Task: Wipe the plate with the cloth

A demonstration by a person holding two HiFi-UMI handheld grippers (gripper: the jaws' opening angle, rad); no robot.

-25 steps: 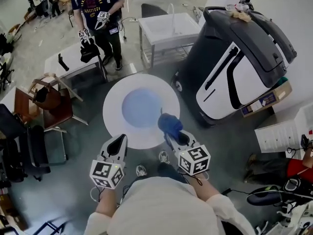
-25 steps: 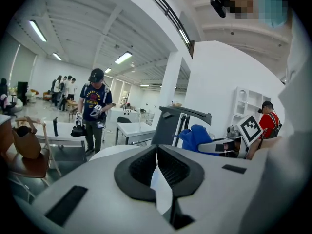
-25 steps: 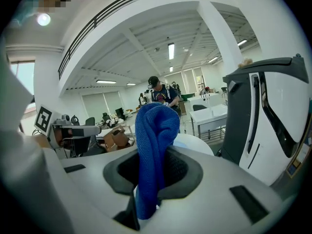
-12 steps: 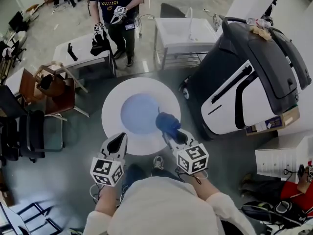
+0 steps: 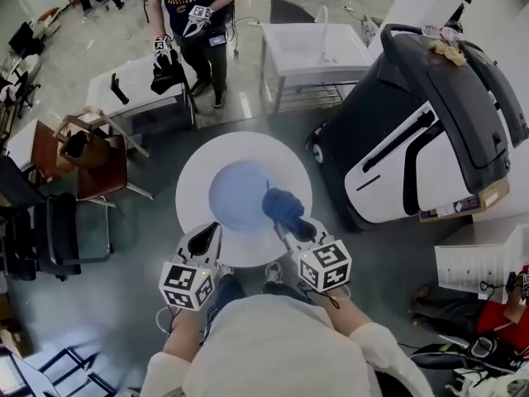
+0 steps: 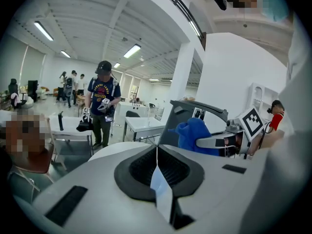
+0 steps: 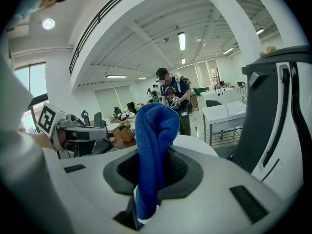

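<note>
Evidently found the plate point(image 5: 245, 144) held up in the air above the floor point(image 5: 153, 222), pinched at its near rim by the left gripper point(image 5: 208, 234). Saw that gripper's fingers point(image 6: 139, 172) shut down to a sliver on the thin rim edge, with the plate's white face spreading beyond them. Noted the right gripper point(image 5: 291, 223) at the plate's near right, its fingers point(image 7: 183, 172) clamped on the blue cloth point(image 5: 282, 203). Saw the cloth bunched into a thick wad standing past the fingertips, over the right side of the plate's bluish well. Could not tell from above whether touching the surface or just off it.

Judged the plate stiff, smooth and probably glazed, so slippery under hard pads and breakable if dropped. Reckoned a single rim pinch a weak hold against the push of wiping, with any pressure far from the pinch likely to lever the plate down. Thought it best to grip deep on the rim and press lightly, starting nearest the held edge. Judged the cloth light, soft and limp, easy to crush and apt to slide out if snagged. Took the bunched middle, as gripped, for the right place to hold, leaving a padded nose free to rub.
</note>
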